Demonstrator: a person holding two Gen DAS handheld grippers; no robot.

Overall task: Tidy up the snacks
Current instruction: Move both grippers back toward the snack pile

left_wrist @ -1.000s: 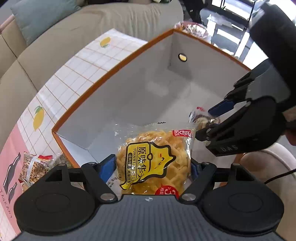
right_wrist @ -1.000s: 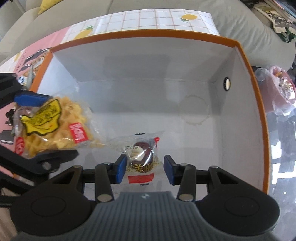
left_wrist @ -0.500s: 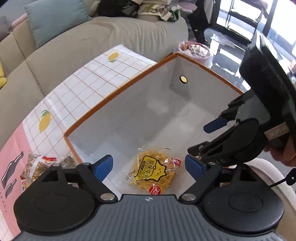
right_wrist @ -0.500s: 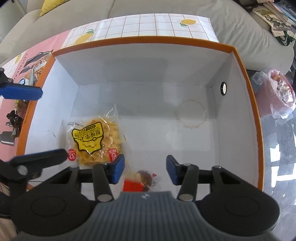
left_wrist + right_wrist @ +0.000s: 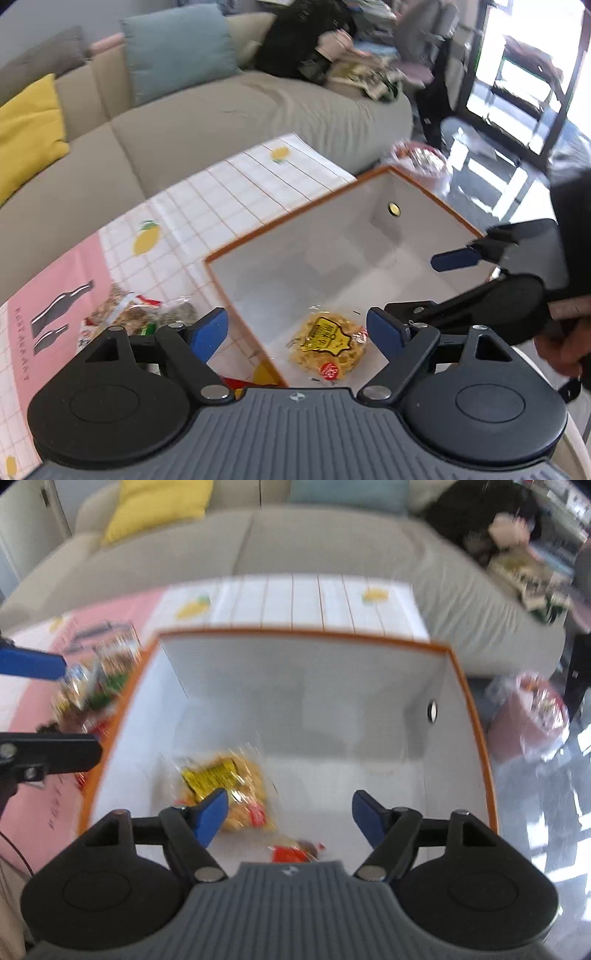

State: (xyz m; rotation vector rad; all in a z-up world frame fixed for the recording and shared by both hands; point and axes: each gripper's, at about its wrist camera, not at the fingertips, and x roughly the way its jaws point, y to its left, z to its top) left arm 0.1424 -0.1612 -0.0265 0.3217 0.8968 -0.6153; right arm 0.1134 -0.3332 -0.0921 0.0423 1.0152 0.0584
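Both snacks lie in the box [image 5: 332, 236]: waffle [image 5: 327, 349], red packet [image 5: 293, 853]. Left claw [image 5: 297, 332] is closing slightly, right claw [image 5: 290, 812] opening, both empty. Likely next: fetch from the pile [image 5: 140, 314] on the bench [image 5: 207, 206].

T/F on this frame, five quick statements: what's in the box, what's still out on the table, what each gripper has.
1. The yellow waffle pack lies on the floor of the orange-rimmed box. True.
2. The left gripper is clamped on the waffle pack. False: nothing is between its fingers; the pack lies below them.
3. A small red-wrapped snack is also in the box, near the waffle pack. True.
4. The right gripper holds the red-wrapped snack. False: its jaws are opening and empty; the snack lies on the box floor.
5. Every snack is already in the box. False: several snack packs lie on the tablecloth beside the box.
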